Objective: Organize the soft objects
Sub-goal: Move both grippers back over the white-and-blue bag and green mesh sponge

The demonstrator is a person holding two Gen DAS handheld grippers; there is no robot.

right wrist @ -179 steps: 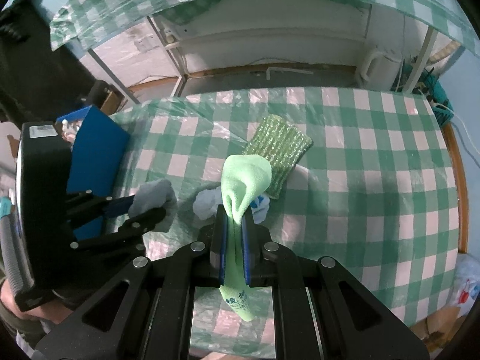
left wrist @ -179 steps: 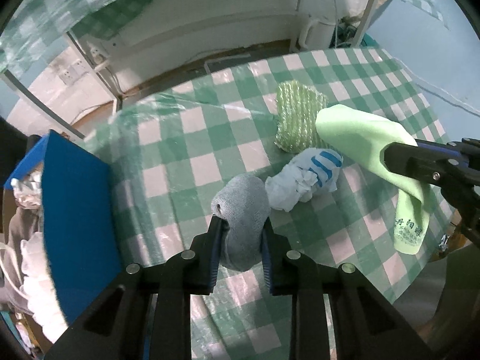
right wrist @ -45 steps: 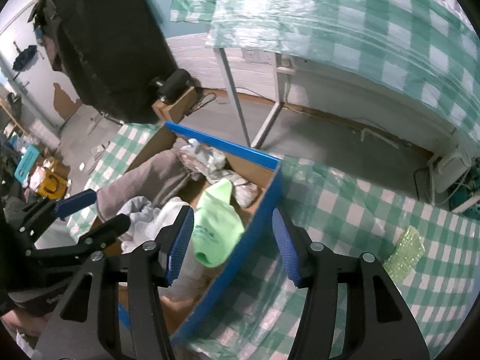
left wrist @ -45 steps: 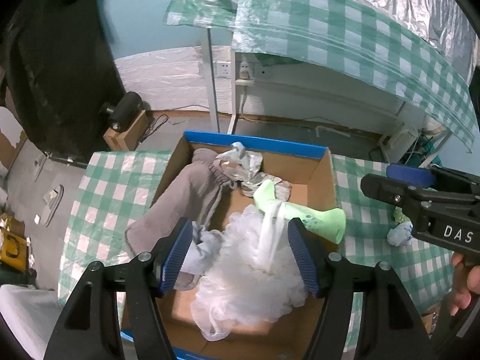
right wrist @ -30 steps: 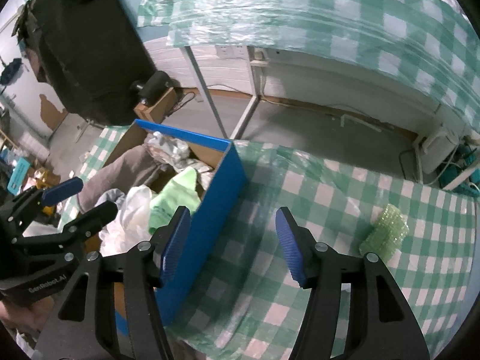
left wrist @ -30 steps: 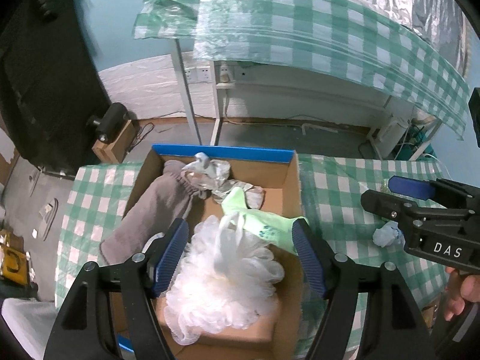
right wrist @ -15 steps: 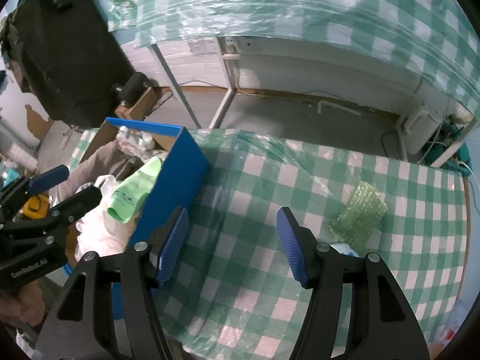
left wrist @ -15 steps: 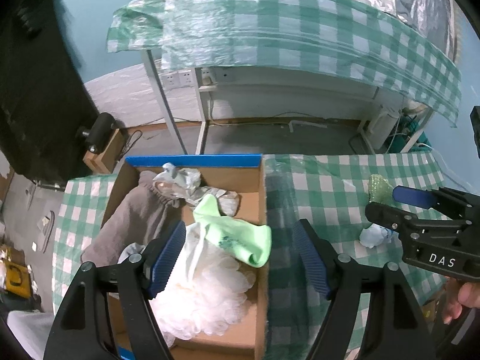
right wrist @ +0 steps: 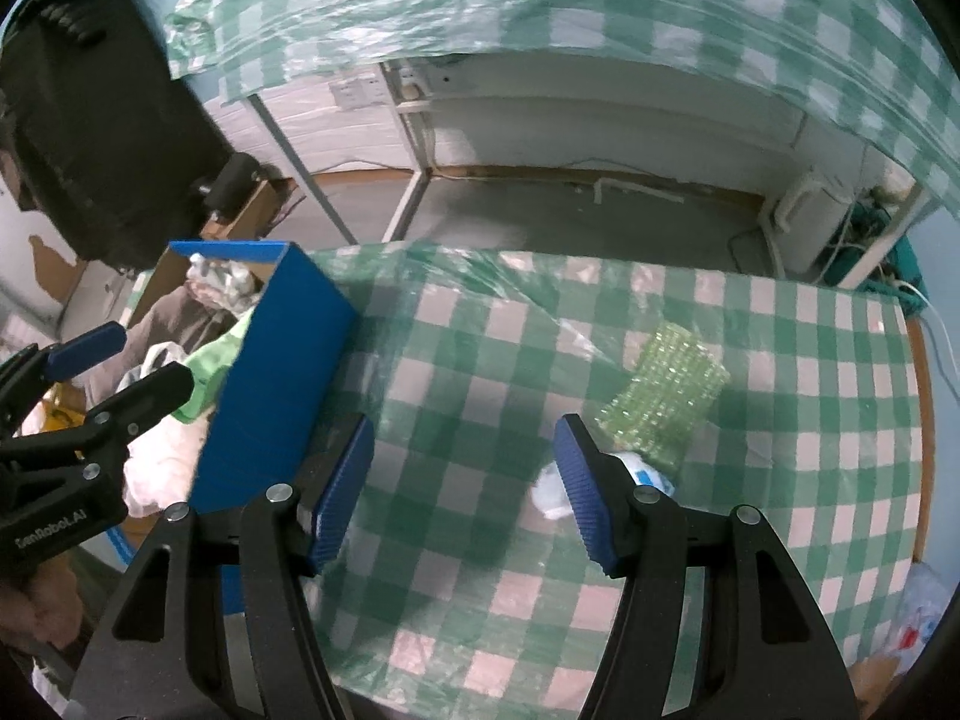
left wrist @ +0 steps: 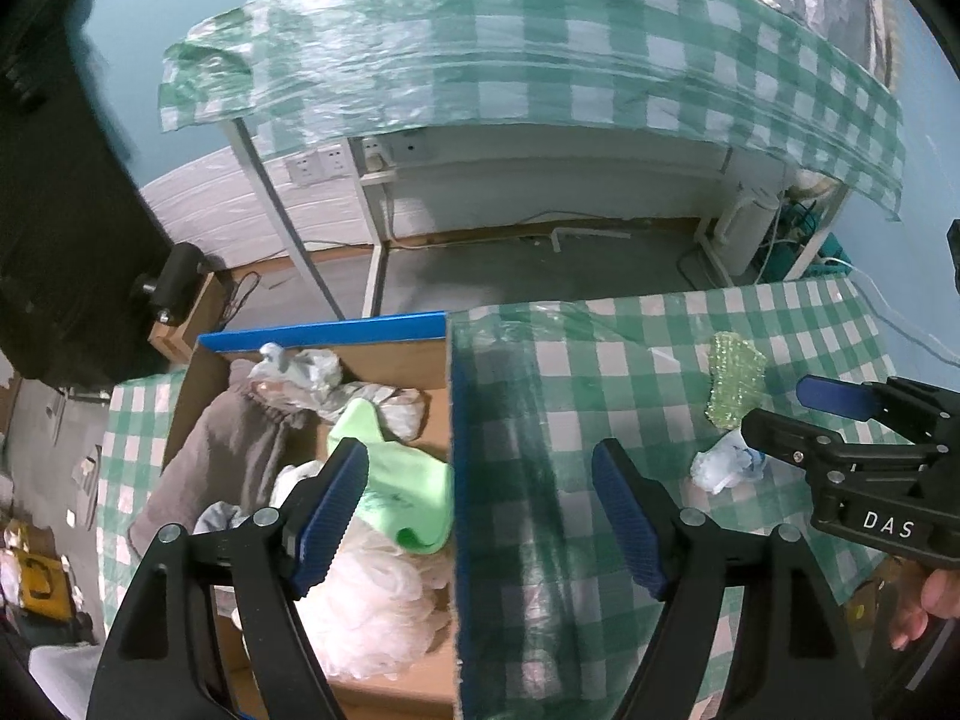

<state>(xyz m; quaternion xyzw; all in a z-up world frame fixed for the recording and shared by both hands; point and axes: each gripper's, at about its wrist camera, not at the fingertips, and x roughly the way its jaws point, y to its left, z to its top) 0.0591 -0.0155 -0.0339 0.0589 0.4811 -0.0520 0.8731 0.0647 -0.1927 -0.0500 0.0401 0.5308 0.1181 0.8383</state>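
My left gripper (left wrist: 480, 510) is open and empty, straddling the blue right wall of the cardboard box (left wrist: 454, 420). In the box lie a green sock (left wrist: 402, 468), a grey cloth (left wrist: 222, 456), a white mesh pouf (left wrist: 372, 606) and crumpled plastic (left wrist: 300, 366). My right gripper (right wrist: 462, 486) is open and empty above the checked table (right wrist: 456, 372), to the right of the box (right wrist: 270, 384). A green scrub pad (right wrist: 666, 396) and a crumpled white-and-blue cloth (right wrist: 552, 492) lie on the table; my right finger partly hides the cloth. Pad (left wrist: 735, 378), cloth (left wrist: 723, 468) and right gripper (left wrist: 780, 405) show in the left view too.
A second table under a green checked cover (left wrist: 540, 60) stands behind, across a strip of grey floor (left wrist: 510, 276). A white kettle (right wrist: 810, 216) sits on the floor at right. The table's wooden right edge (right wrist: 921, 420) is near. My left gripper (right wrist: 129, 363) hangs over the box.
Both grippers have moved right, from over the box toward the table with the pad and the cloth. The green and grey socks they held earlier now lie in the box.
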